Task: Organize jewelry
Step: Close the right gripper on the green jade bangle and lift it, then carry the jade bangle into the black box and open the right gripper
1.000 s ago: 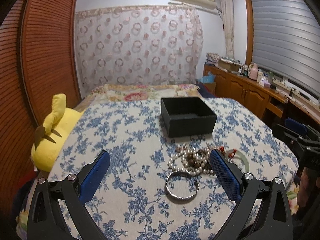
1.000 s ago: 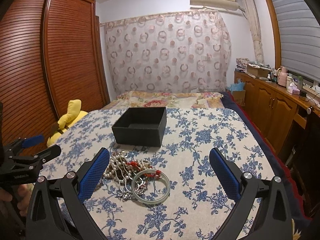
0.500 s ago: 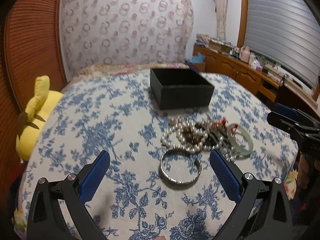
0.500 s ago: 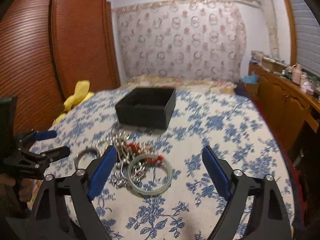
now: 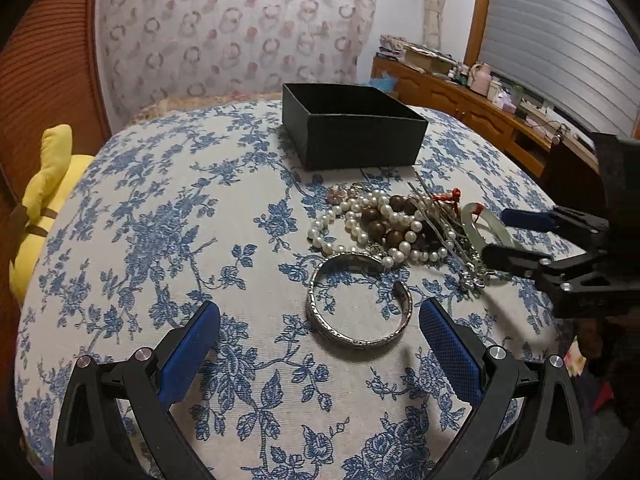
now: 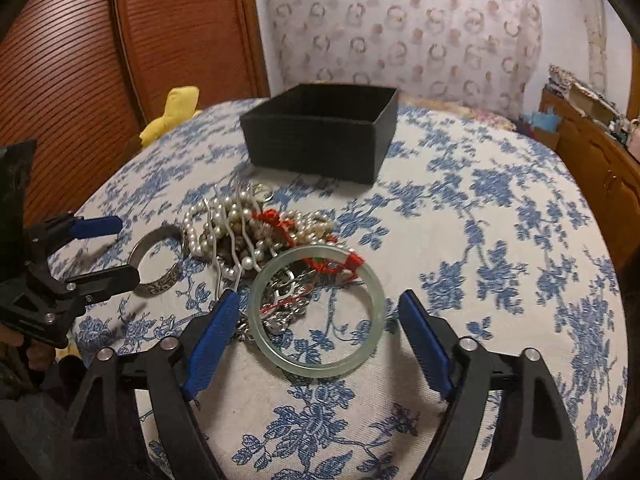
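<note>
While both grippers hang low over the bed, neither yet touching a piece:
Left gripper [image 5: 320,332]: jaws wide, empty; silver cuff bangle [image 5: 358,300] lies flat between the fingertips, just ahead
Right gripper [image 6: 320,322]: jaws wide, empty; pale green bangle [image 6: 316,312] lies between its fingertips, its far edge resting on the tangle
Tangle: pearl strands [image 5: 360,220], brown beads, chains and red cord heaped just beyond both bangles
Black box [image 6: 320,130]: open-topped, farther ahead past the heap; inside not visible
Surface: blue-flowered bedspread [image 5: 160,240], soft, likely to give under pressure
Step judged: picking up the two bangles, first of the sorting
Advice, left: close across the band, not the cuff's gap, so it cannot spring out
Advice, right: lift the near edge clear first; red cord may snag and drag chains
Risk: hard smooth rings may slip; grip squarely on the pads
</note>
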Tool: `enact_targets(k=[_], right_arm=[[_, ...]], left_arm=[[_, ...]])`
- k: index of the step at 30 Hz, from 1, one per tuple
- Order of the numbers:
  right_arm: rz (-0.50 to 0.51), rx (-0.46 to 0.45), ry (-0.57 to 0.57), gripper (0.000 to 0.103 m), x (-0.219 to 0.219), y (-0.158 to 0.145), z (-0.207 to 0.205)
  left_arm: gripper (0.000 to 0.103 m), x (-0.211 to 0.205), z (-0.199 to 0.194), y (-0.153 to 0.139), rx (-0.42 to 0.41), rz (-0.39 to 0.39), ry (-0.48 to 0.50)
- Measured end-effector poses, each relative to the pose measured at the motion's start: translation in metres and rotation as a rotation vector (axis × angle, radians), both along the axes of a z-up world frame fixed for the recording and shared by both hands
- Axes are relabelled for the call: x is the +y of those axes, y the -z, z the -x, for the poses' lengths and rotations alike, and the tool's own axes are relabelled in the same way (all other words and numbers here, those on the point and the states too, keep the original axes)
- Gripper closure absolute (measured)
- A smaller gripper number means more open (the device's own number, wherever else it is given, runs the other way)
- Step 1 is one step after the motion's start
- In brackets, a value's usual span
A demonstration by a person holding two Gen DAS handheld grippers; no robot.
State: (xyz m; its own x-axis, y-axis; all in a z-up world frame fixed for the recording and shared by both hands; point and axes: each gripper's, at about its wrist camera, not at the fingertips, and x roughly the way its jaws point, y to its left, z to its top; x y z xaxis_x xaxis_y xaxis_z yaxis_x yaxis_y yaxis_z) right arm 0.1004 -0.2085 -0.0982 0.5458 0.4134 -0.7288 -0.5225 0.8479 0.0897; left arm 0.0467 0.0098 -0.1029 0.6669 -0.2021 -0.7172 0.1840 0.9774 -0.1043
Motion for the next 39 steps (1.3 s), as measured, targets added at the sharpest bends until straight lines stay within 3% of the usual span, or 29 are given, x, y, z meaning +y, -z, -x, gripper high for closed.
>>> enact_targets(k=[3,7,12,21,23,30,39], right_arm=[[0.005,0.003,-0.017,0.028,0.002,0.002,0.0],[0.008,-0.007,-0.014,0.029,-0.003,0.002,0.001],[-0.015,-0.026,0.004,0.029,-0.013,-0.003,0.002],[-0.007,-0.073,0.019,0.029,-0.017,-0.016,0.004],[-0.006,-0.073,0.02,0.029,-0.017,-0.016,0.004],[-0.009,-0.089,0.011,0.029,-0.014,-0.023,0.0],[-0.011,-0.155,-0.012,0.029,-0.004,-0.051,-0.02]], left_arm=[[0.009,-0.001,-0.003,0.001,0.009,0.013,0.02],[0.017,-0.005,-0.008,0.003,0.028,0.021,0.049],[0.018,-0.013,-0.016,0.005,0.033,-0.019,0.08],[0.037,-0.029,-0.016,0.005,0.024,-0.084,0.13],[0.046,-0.031,-0.015,0.005,0.015,-0.113,0.133],[0.046,-0.028,-0.012,0.0,-0.005,-0.091,0.144],[0.046,-0.016,-0.026,-0.031,-0.079,-0.056,0.107]])
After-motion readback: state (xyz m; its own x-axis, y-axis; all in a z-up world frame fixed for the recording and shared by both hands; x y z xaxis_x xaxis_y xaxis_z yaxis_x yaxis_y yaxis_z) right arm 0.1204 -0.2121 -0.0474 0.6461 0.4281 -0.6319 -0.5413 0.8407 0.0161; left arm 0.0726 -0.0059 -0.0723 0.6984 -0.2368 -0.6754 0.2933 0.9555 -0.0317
